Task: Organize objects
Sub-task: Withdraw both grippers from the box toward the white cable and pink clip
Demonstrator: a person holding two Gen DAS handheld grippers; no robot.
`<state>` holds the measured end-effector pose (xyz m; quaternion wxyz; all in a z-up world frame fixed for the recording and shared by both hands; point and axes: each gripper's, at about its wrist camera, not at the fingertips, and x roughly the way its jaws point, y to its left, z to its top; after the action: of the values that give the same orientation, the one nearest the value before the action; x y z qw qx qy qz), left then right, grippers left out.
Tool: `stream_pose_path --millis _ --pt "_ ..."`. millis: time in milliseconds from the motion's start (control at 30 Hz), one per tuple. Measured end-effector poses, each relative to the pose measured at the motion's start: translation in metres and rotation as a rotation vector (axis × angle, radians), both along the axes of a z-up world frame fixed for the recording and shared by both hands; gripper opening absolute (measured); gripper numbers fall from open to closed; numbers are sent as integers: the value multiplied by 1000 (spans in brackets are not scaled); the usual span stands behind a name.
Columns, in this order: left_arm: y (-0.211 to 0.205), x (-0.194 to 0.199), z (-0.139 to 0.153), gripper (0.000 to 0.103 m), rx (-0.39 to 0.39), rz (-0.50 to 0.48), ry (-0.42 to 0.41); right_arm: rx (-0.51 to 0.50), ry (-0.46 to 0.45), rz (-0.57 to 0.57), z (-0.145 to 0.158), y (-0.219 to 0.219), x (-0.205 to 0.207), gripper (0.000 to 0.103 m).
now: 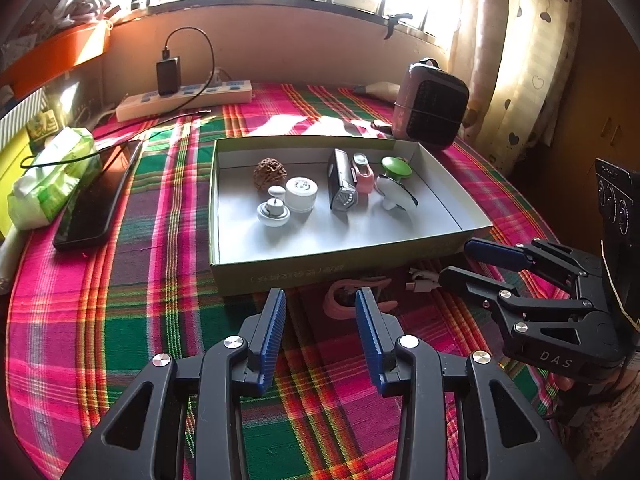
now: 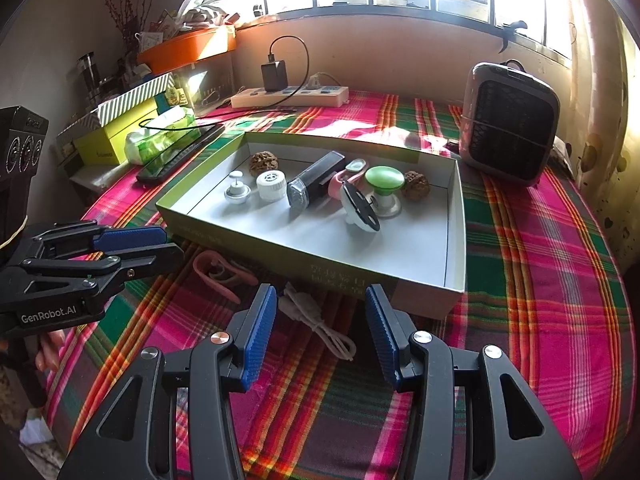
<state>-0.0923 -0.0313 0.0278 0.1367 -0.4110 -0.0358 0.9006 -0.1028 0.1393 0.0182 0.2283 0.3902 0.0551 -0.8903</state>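
Nearest to me, both grippers hung over the plaid-covered counter [image 2: 540, 240], tilted down toward the near edge of the box. The left gripper [image 1: 320, 312] had its blue fingers [image 1: 272, 328] parted at a middling width with nothing between them, lined up on the pink clip [image 1: 352, 300] lying flat on the cloth just ahead, as though to straddle it. The right gripper [image 2: 320, 320] was likewise empty, its fingers [image 2: 384, 336] a moderate gap apart, and the coiled white cable [image 2: 320, 320] lay on the cloth between and just past them. Those two things looked like what remained outside, both close against the front wall of the shallow cardboard box [image 2: 456, 240].

Inside the box the sorted pieces stood in a loose row near the back wall, which left the front floor free for more: a small white knobbed piece [image 2: 237, 192], a white cap [image 2: 271, 185], a black torch-like item [image 2: 314, 184], a green-topped stand [image 2: 384, 184] and two walnuts [image 2: 263, 162].

Farther off, a phone [image 1: 96, 200] and tissue pack [image 1: 52, 176] lay to the left, a small heater [image 2: 510, 120] to the right, and a power strip [image 2: 290, 96] ran under the window.
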Motion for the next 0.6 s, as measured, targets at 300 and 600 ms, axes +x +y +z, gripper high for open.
stream_pose_path --millis 300,600 --pt "3 -6 -8 35 8 -7 -26 61 -47 53 -12 -12 -4 48" --pt "8 -17 -14 35 33 -37 -41 116 -48 26 -17 -11 -3 41"
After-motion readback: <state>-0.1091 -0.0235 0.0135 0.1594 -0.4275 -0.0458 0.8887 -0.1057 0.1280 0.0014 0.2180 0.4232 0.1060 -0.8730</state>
